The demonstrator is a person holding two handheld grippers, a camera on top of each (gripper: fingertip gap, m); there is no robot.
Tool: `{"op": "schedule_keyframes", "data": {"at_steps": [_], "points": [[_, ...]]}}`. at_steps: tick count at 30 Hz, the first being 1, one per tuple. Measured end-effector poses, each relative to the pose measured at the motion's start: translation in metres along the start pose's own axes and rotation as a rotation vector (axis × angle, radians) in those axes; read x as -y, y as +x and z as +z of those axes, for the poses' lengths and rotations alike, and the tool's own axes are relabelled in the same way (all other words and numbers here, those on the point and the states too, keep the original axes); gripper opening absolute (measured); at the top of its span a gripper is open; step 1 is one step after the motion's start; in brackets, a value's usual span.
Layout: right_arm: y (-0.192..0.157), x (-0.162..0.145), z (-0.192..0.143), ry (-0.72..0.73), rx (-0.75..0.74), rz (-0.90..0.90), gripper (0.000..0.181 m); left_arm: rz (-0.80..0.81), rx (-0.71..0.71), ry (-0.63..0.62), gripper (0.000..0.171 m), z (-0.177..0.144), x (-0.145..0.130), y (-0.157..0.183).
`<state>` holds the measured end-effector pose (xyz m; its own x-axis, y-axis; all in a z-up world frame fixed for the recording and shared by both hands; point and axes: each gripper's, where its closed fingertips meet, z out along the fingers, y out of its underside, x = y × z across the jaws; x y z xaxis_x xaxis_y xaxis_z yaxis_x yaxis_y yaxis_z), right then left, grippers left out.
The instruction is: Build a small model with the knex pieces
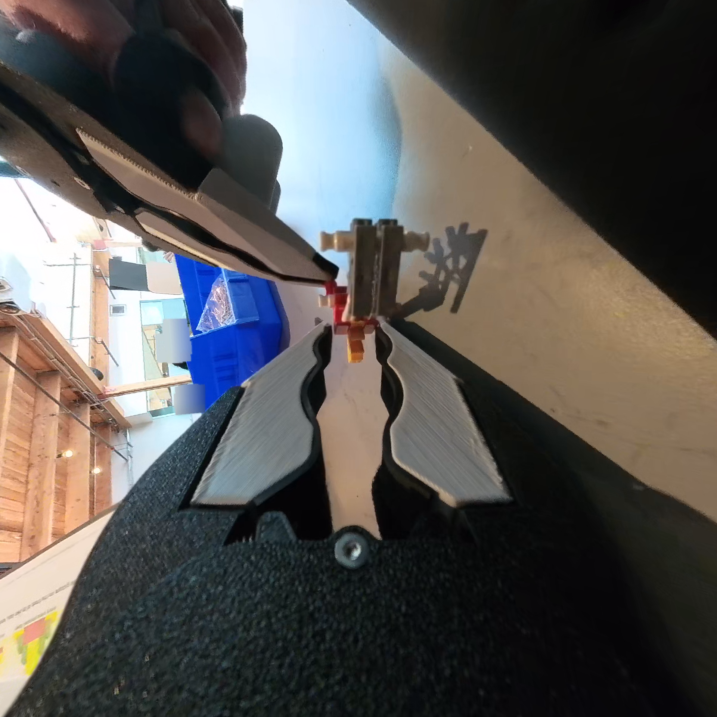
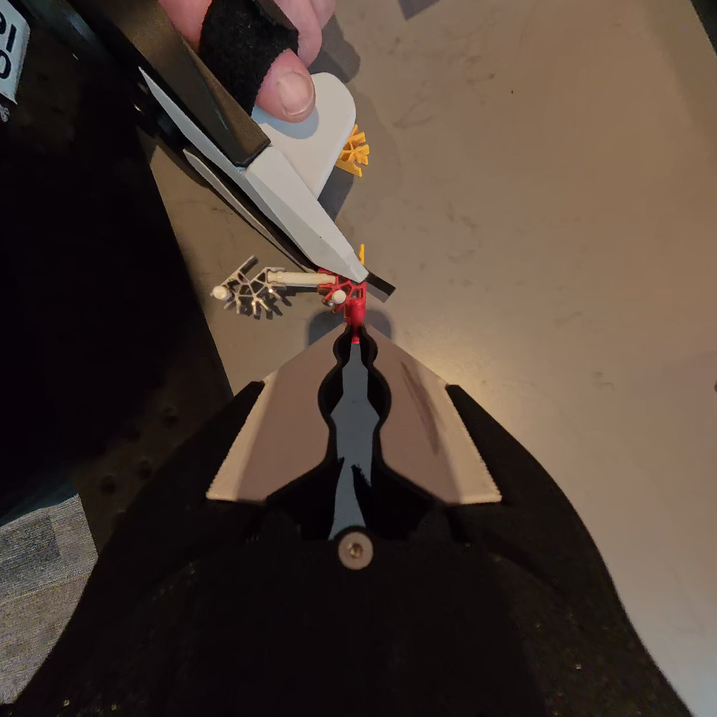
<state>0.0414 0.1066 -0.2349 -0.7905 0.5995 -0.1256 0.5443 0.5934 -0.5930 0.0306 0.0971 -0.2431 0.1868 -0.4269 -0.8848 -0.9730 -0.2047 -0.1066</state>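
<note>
Red connector (image 2: 345, 290) of small rod-and-connector assembly, centre frame above tan table (image 2: 543, 232): right gripper (image 2: 355, 329) clenched on its short red rod (image 2: 355, 316); left gripper (image 1: 353, 329) grasping connector from 10 o'clock. Grey connector (image 2: 252, 291) at 9 o'clock, joined by white rod (image 2: 298, 277); loose yellow connector (image 2: 354, 150) at 12 o'clock.

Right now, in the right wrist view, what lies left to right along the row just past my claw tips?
Grey snowflake connector → white rod → red connector, where the left claw grips from above and the right claw is shut on its red stub.
</note>
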Motion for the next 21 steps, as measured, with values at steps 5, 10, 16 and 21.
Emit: {"op": "schedule_keyframes", "data": {"at_steps": [5, 10, 16, 21], "points": [[-0.002, 0.003, 0.001, 0.014, -0.005, -0.002, 0.003, -0.026, -0.011, 0.000, 0.029, -0.004, -0.005, -0.004], [-0.003, 0.005, 0.002, 0.007, -0.008, -0.017, 0.003, -0.089, -0.116, -0.017, 0.029, -0.013, -0.018, 0.001], [-0.004, 0.005, 0.003, -0.010, -0.019, -0.028, 0.003, -0.387, -0.208, -0.024, 0.027, -0.026, -0.033, -0.016], [-0.005, 0.006, 0.005, -0.014, -0.027, -0.035, 0.003, -0.878, -0.337, 0.117, 0.029, -0.027, -0.018, -0.040]]}}
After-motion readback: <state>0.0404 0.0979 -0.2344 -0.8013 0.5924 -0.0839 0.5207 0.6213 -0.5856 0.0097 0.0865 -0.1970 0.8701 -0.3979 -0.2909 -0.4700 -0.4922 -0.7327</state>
